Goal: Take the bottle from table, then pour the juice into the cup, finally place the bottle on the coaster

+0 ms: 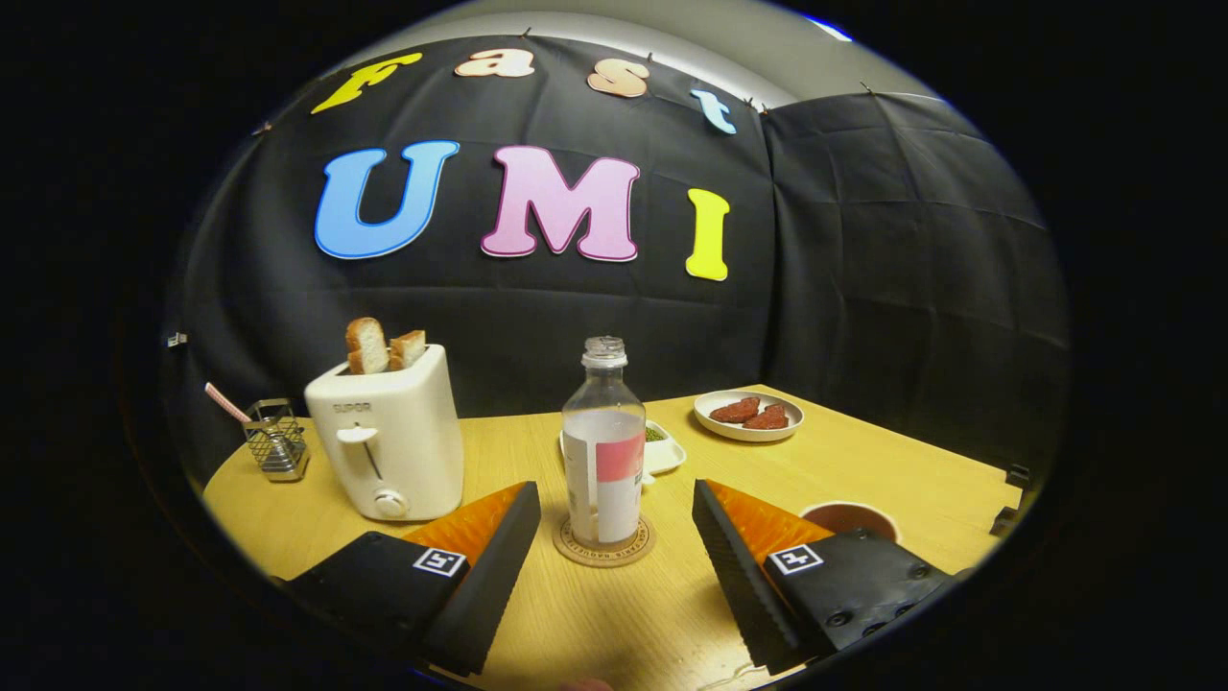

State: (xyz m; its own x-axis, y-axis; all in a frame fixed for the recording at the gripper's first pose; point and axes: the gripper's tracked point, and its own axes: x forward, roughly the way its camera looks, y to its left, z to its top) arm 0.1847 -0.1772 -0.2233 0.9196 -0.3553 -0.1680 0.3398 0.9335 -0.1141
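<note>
A clear capless bottle [603,451] with a white and pink label stands upright on a round cork coaster [604,548] on the wooden table [892,461]. It sits just ahead of my gripper [614,523], in line with the gap between the two fingers. My gripper is open and holds nothing; neither finger touches the bottle. A dark cup [850,519] stands to the right, partly hidden behind the right finger [743,557].
A white toaster [389,437] with two bread slices stands beyond the left finger. A wire holder [276,440] is at the far left. A small white dish [664,448] sits behind the bottle. A plate with red food [749,416] is at the back right.
</note>
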